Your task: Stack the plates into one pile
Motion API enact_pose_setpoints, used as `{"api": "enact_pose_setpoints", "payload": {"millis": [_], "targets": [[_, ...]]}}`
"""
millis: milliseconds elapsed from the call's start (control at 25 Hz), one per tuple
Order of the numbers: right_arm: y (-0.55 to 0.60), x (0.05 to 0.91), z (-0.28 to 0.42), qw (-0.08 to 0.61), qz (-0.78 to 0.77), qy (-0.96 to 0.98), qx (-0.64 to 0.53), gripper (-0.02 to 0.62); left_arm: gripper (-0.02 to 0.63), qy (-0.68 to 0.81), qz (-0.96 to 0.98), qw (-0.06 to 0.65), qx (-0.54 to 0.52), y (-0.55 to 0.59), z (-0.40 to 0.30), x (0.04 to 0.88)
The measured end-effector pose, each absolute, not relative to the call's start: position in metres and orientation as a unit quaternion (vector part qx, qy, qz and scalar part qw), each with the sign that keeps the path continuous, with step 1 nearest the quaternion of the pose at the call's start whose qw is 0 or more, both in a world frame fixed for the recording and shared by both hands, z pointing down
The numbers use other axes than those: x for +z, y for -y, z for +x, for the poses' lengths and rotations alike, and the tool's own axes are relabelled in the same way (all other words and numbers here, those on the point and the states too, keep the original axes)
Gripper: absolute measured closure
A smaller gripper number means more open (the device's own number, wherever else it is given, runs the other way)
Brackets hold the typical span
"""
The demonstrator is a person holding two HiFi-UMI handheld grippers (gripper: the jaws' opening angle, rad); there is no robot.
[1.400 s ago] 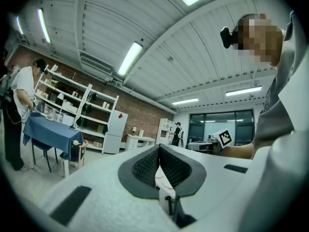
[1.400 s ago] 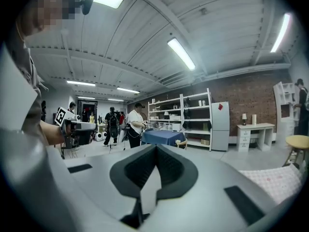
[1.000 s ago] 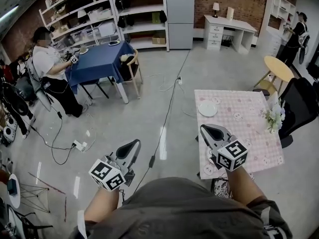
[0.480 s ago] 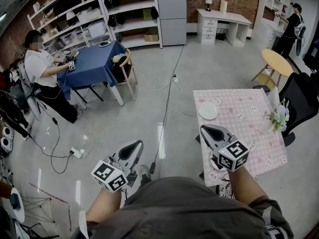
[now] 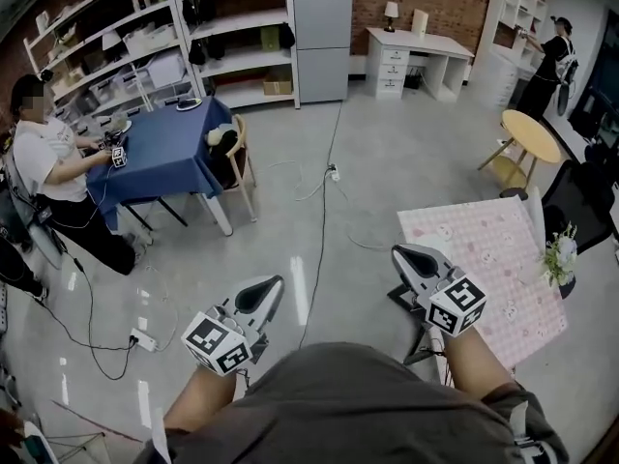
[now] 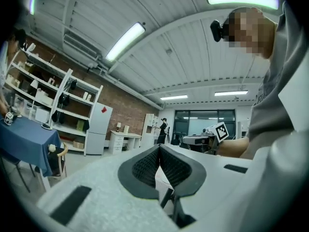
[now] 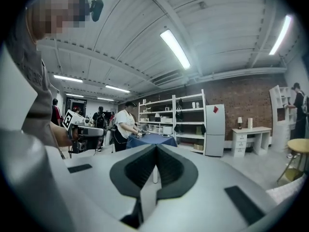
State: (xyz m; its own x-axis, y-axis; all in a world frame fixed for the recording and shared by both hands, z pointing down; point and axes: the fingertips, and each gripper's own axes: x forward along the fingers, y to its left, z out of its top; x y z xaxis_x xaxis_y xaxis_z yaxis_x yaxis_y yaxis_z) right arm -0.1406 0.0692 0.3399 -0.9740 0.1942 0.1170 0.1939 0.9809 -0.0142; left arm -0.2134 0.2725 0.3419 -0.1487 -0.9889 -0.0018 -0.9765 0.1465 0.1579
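No plate shows in any current view. The table with the pink checked cloth stands at the right of the head view, its near left part hidden behind my right gripper. That gripper is shut and empty, held over the table's left edge. My left gripper is also shut and empty, out over the bare floor well left of the table. In the left gripper view the left gripper has its pads together, and the right gripper's marker cube shows beyond. The right gripper view shows the right gripper with its pads meeting.
A flower vase stands on the pink table's right side, a black chair behind it. A round wooden table is farther back. A cable crosses the floor. A person sits at a blue table on the left.
The head view has swung left: the pink table slid right and the white plate on it dropped out of sight. Both grippers travelled along with the person and stayed shut.
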Motion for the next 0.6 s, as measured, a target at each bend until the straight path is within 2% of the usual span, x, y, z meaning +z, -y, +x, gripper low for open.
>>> {"api": "enact_pose_setpoints", "payload": {"millis": [280, 600], "targets": [[-0.086, 0.334, -0.239, 0.071, -0.081, 0.994, 0.008, 0.601, 0.601, 0.75, 0.656, 0.055, -0.063, -0.297, -0.323, 0.338], [-0.079, 0.341, -0.306, 0.097, -0.093, 0.991, 0.011, 0.601, 0.601, 0.76, 0.639, 0.074, -0.091, -0.298, -0.389, 0.352]]}}
